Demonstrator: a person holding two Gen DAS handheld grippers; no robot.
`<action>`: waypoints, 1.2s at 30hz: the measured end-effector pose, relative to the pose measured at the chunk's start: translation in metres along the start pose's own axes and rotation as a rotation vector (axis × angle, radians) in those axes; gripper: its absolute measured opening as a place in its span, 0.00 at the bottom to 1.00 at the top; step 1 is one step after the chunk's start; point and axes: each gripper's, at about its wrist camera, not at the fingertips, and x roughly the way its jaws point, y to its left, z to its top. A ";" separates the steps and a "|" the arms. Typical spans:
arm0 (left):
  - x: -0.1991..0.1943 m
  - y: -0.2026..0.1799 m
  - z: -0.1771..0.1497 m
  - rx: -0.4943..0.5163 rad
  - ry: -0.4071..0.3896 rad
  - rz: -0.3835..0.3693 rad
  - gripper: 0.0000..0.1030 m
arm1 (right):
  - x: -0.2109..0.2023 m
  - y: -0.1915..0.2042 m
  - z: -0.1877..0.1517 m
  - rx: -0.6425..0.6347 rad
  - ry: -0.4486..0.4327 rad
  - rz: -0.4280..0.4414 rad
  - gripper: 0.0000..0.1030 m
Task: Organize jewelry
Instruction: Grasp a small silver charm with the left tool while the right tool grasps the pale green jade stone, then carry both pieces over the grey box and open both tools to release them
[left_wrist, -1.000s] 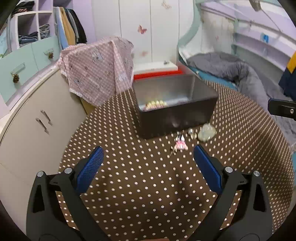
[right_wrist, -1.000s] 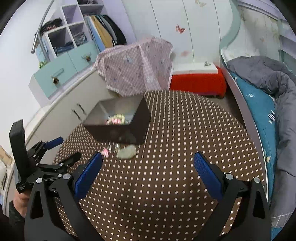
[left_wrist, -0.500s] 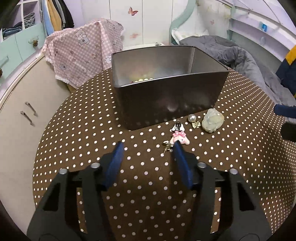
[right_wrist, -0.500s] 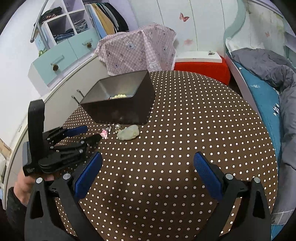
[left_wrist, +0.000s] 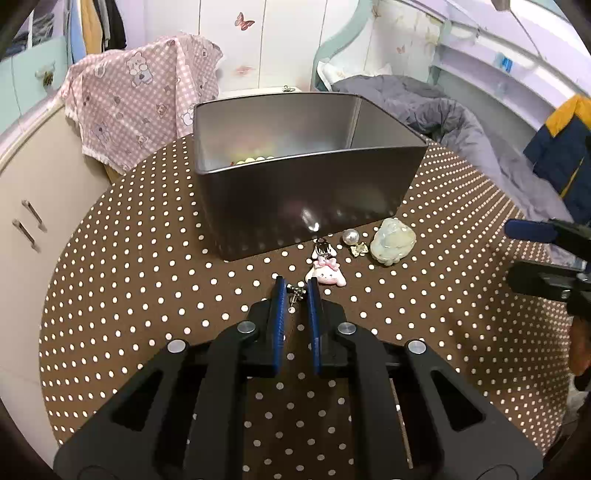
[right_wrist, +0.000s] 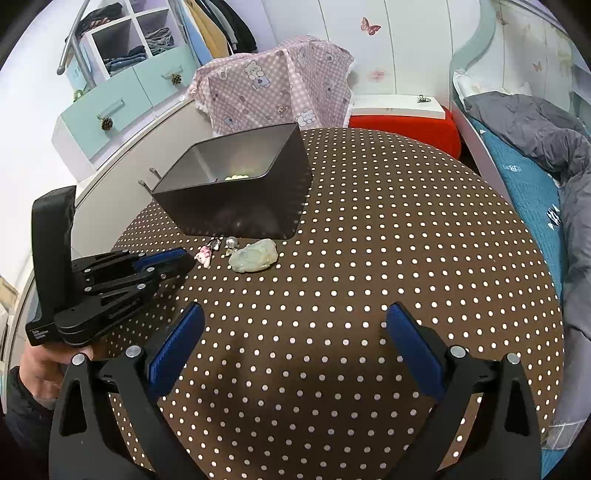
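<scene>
left fingers clamped on a small metal charm

the left gripper is tipped down over the round tabletop with its brown white-dotted cloth. its blue-padded fingers have just been closing and now stand nearly together, with a small silver-coloured metal charm pinched between the tips; the charm lies low on the cloth.

just beyond the tips, toward 1 o'clock, lies a pink-and-white plastic bunny charm with a dark clasp at its top. further toward 1 o'clock sit a round white pearl bead, a tiny pale gold trinket touching or almost touching it, and a pale green carved jade-like stone, all close beside one another. at 12 o'clock stands an open rectangular dark metal box; a string of yellowish beads shows on its floor.

the right gripper hovers above bare cloth with its blue-padded fingers spread wide and nothing between them. from its camera the jewelry cluster lies at 11 o'clock, in front of the box, and the hand gripping the left tool shows at 9 o'clock.
</scene>
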 end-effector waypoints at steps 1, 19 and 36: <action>-0.002 0.002 -0.001 -0.011 -0.006 -0.001 0.11 | 0.002 0.001 0.001 -0.002 0.000 -0.004 0.92; -0.051 0.028 -0.024 -0.120 -0.104 0.053 0.11 | 0.080 0.053 0.025 -0.253 0.035 -0.120 0.64; -0.084 0.020 -0.021 -0.111 -0.177 0.055 0.11 | 0.012 0.043 0.005 -0.187 -0.058 -0.036 0.40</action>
